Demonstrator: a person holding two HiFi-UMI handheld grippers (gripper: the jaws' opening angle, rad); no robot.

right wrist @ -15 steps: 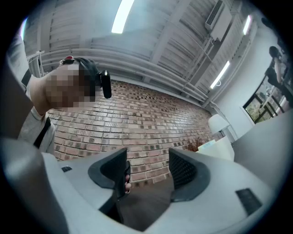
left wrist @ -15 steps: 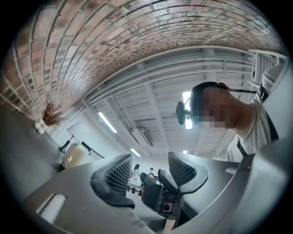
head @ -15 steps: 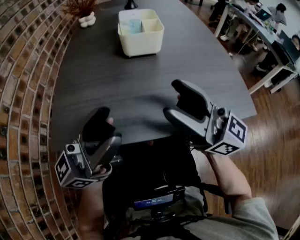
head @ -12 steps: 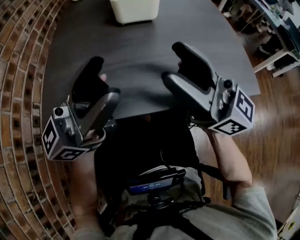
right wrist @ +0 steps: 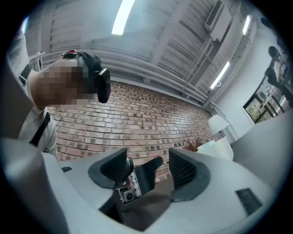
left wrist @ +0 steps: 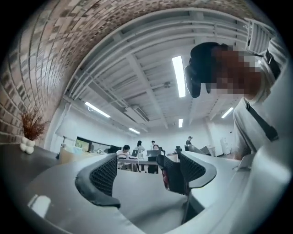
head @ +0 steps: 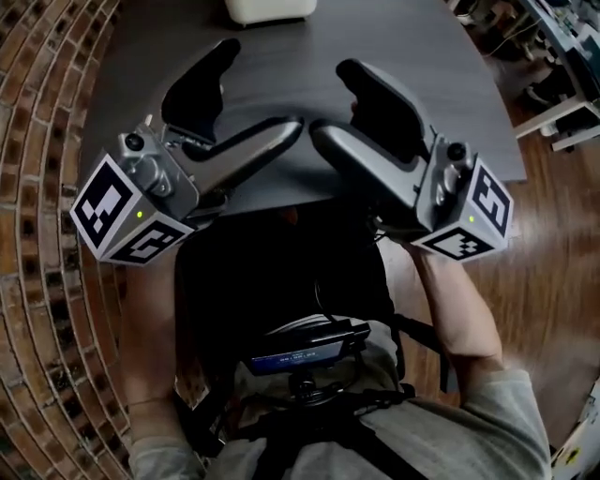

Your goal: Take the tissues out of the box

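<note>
The cream box (head: 270, 9) was cut off by the head view's top edge, only its base showing, its tissues out of sight. In the right gripper view a jaw hid its lower part, and the distant people (left wrist: 124, 151) were too small to make out.

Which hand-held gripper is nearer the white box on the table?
The left hand-held gripper: its tip lies just below the white box. The right hand-held gripper is farther, lower right.
</note>
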